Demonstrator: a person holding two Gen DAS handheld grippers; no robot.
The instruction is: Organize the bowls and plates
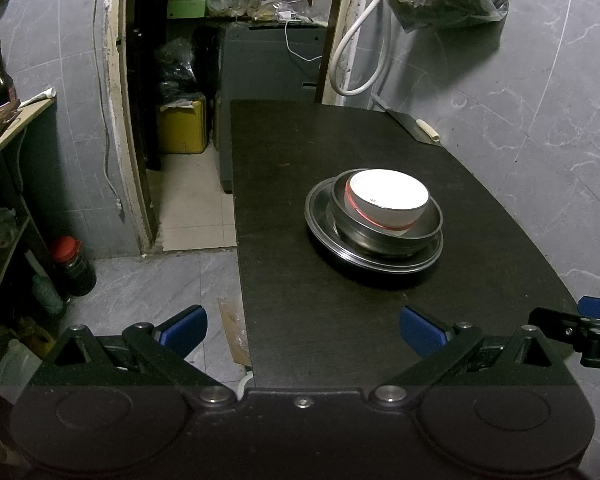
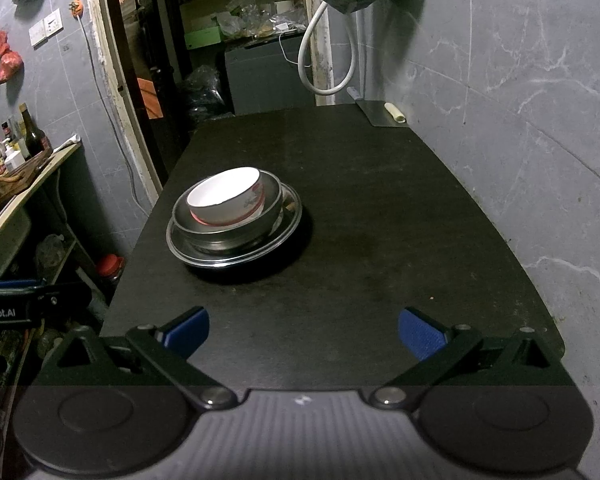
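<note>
Stack of dishes sits at centre of the left wrist view and left of centre in the right wrist view: white bowl (image 1: pixel 388 198) with a red band, nested in a steel bowl (image 1: pixel 384 228), which rests on a steel plate (image 1: pixel 320 224). The steel bowl sits off-centre on the plate, toward the right of the frame in the left view. All three rest on the dark counter (image 1: pixel 300 160), well apart from any edge.

Left gripper (image 1: pixel 303 330): fingers (image 1: pixel 184 328) spread wide, nothing between them, low in the frame near the counter's front edge, well short of the stack. Right gripper (image 2: pixel 303 330): fingers (image 2: pixel 422 334) likewise spread wide and empty, over the front of the counter, stack up and to the left of it.

Judgement on progress: nesting looks complete, largest at the bottom, smallest on top. No loose plates or bowls visible elsewhere on the counter. What could remain is centring the steel bowl on the plate, or moving the stack to storage; the task line does not say which.

Surroundings: flat grey item with a pale cylinder (image 2: pixel 395 112) at the counter's far right corner; open doorway with cluttered shelves in the upper middle; side shelf with bottles (image 2: pixel 32 134) at left.
</note>
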